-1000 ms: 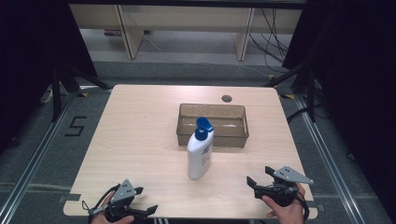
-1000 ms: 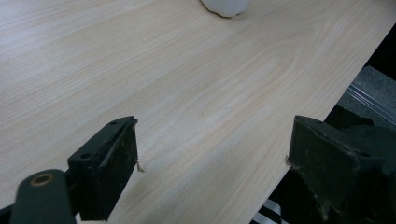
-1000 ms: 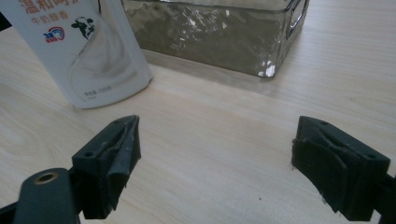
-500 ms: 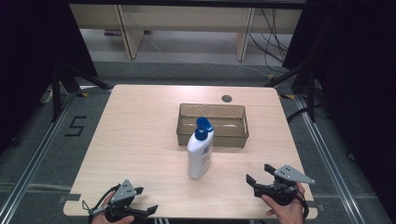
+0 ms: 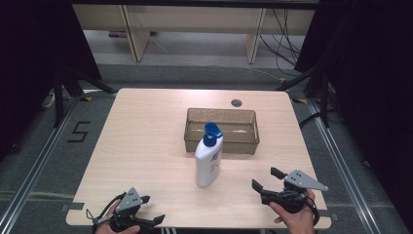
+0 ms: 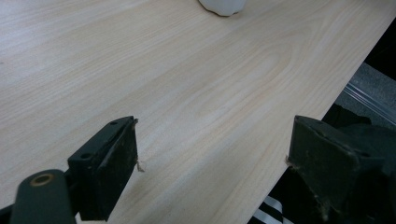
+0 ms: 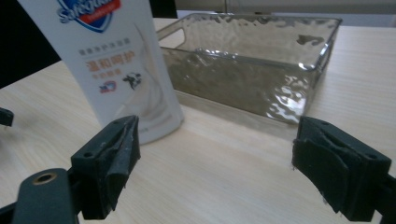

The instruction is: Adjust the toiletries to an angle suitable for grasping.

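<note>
From the high view I see the white pump bottle (image 5: 209, 158) with its blue pump head standing upright near the middle of the tabletop (image 5: 141, 131), just in front of the clear ribbed plastic tray (image 5: 221, 130) and close against its near wall. My left tongs (image 5: 142, 220) sit at the near left edge, well apart from the bottle, and my right tongs (image 5: 265, 182) sit at the near right, closer to it; both hold nothing.

In the left gripper view, my left tongs (image 6: 212, 156) stand spread wide over bare wood at the tabletop's edge, nothing between the jaws. The bottle's white base (image 6: 223, 6) shows at the top, far off.

In the right gripper view, my right tongs (image 7: 215, 161) are likewise spread wide and empty. The bottle (image 7: 116, 60) rises just beyond the left jaw, its label facing me, upright. The tray (image 7: 261, 74) lies behind and to the right of it.
</note>
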Tool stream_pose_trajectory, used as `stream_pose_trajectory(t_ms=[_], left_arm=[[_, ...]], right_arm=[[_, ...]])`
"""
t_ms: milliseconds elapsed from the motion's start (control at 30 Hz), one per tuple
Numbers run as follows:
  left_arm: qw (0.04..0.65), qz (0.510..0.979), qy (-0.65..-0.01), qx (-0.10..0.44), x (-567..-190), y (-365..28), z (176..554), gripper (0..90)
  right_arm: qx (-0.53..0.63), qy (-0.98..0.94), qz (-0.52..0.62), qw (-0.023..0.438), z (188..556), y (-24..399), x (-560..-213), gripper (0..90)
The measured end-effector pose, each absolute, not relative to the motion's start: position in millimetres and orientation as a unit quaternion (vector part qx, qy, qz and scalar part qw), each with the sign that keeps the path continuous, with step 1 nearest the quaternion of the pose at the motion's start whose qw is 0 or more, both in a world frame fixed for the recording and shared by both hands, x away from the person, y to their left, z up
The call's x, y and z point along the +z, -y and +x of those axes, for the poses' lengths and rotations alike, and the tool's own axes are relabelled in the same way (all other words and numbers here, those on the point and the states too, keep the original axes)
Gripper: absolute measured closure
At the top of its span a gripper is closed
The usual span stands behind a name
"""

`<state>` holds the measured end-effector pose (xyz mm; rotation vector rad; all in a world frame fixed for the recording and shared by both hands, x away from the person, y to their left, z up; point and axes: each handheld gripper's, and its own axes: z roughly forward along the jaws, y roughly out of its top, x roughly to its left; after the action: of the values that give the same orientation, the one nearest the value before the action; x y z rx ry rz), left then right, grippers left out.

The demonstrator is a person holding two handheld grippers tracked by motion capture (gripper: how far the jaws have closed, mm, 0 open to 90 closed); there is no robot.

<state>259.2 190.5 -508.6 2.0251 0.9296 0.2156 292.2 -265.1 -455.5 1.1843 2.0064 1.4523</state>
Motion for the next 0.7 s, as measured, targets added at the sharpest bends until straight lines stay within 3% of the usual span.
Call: stream_pose_trajectory(t_ms=[700], left_arm=[[0.445,0.811,-0.370,0.086,-507.7,-192.1,259.7,15.1]], right_arm=[[0.554,-0.725,0.364,0.186,304.6,235.3,-423.6,18.1]])
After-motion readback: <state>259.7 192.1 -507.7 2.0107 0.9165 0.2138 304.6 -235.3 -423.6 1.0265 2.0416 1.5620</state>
